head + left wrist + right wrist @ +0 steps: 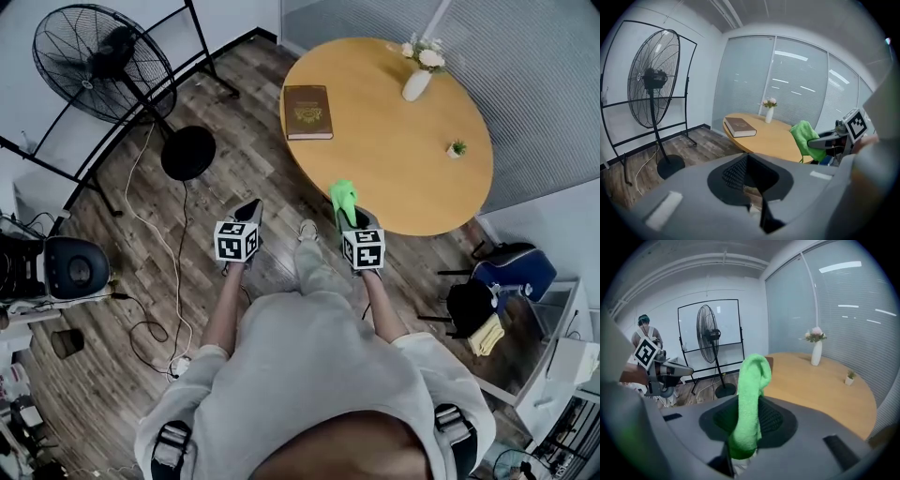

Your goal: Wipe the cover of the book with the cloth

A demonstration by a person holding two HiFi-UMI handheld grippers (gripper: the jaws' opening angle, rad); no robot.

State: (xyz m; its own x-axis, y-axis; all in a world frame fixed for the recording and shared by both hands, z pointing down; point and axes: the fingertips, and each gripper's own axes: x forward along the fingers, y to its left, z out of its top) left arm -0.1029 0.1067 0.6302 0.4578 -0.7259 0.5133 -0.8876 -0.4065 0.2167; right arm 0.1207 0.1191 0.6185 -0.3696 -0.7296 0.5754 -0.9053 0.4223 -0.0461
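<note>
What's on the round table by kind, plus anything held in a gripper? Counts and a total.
Book: 1
Vase of flowers: 1
Small potted plant: 1
Green cloth: 1 (held in the right gripper)
Total: 4

Cloth [343,195] brt green. Book [307,112] brown w/ gold emblem. Bench [403,178] orange-tan wood. Vase [416,85] white, flowers [424,53] pink-white. Fan [98,61] black. Floor [244,103] grey-brown planks. Top [319,375] lt grey.

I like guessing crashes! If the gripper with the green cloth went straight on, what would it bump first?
Probably the round table, at its near edge; height is unclear. The right gripper points across it toward the book.
</note>
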